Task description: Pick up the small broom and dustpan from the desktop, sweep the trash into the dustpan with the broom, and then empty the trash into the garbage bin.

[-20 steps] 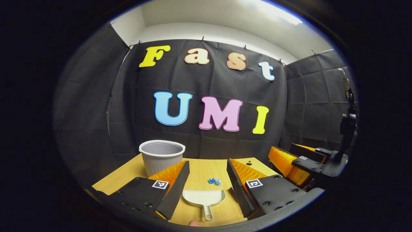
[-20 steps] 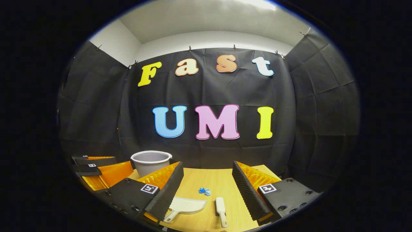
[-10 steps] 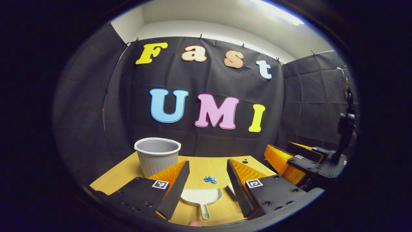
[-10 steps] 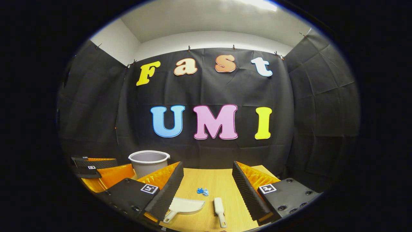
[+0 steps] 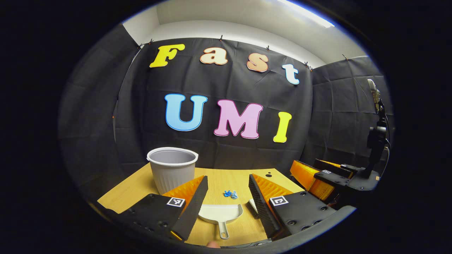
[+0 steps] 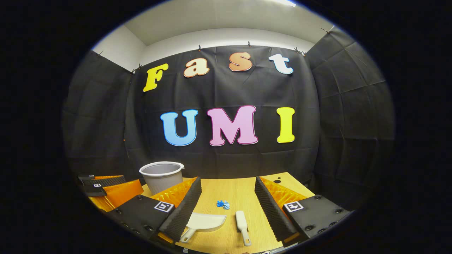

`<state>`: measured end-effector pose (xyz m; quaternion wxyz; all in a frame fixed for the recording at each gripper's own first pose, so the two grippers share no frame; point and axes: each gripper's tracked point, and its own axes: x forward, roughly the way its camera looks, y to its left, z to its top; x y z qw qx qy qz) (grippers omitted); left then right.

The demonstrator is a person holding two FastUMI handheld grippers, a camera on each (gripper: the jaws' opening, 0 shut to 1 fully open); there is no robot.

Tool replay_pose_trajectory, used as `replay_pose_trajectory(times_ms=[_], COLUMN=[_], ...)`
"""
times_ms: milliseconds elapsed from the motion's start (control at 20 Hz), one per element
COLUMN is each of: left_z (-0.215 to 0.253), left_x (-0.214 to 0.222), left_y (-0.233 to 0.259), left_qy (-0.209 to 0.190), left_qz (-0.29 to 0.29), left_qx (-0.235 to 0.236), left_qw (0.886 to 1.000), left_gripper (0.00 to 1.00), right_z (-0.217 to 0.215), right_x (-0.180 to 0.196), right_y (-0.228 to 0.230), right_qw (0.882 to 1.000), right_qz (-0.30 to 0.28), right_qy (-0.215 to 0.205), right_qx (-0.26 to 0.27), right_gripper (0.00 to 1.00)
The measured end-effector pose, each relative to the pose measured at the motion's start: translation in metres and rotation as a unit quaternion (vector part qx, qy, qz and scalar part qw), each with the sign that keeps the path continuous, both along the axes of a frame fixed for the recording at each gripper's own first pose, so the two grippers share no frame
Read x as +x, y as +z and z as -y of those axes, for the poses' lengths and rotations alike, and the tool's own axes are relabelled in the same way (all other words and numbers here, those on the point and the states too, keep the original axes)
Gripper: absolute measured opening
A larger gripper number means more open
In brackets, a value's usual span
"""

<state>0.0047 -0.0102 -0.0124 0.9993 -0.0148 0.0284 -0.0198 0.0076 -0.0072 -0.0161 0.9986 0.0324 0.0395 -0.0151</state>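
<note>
Holding my left gripper (image 5: 226, 203) and right gripper (image 6: 227, 206) spread apart, hovering over dustpan (image 5: 220, 214) and broom (image 6: 243, 225) near tabletop (image 6: 240, 190) front edge.

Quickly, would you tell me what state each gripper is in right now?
Left gripper: open, empty, above the dustpan.
Right gripper: open, empty, above the broom.

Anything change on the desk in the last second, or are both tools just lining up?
Nothing grasped or released. Both tools, left and right, drifted slightly, open. Dustpan, broom, blue trash and bin stayed put on the desk.
</note>
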Motion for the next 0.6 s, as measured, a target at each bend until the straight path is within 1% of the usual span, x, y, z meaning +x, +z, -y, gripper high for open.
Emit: replay_pose_trajectory(times_ms=[250,300,350,600], left_z=[0.0046,0.0045,0.003,0.0021], left_x=[-0.0006,0.0,-0.0003,0.0024], left_y=[0.0015,0.0005,0.0008,0.0032], left_qy=[-0.012,-0.012,-0.01,-0.009], left_qz=[0.006,0.004,0.005,0.012], left_qx=[-0.007,-0.006,-0.005,0.001], left_qw=[1.0,1.0,1.0,1.0], left_gripper=[0.7,0.7,0.7,0.7], right_z=[0.0027,0.0032,0.004,0.0086], right_x=[0.0001,0.0005,0.0005,0.0057], right_y=[-0.0053,-0.0058,-0.0044,-0.0044], right_qw=[1.0,1.0,1.0,1.0], right_qz=[-0.009,-0.01,-0.01,-0.01], right_qy=[-0.002,-0.002,-0.003,-0.004], right_qx=[-0.002,-0.003,-0.005,-0.009], right_gripper=[0.97,0.92,0.97,0.97])
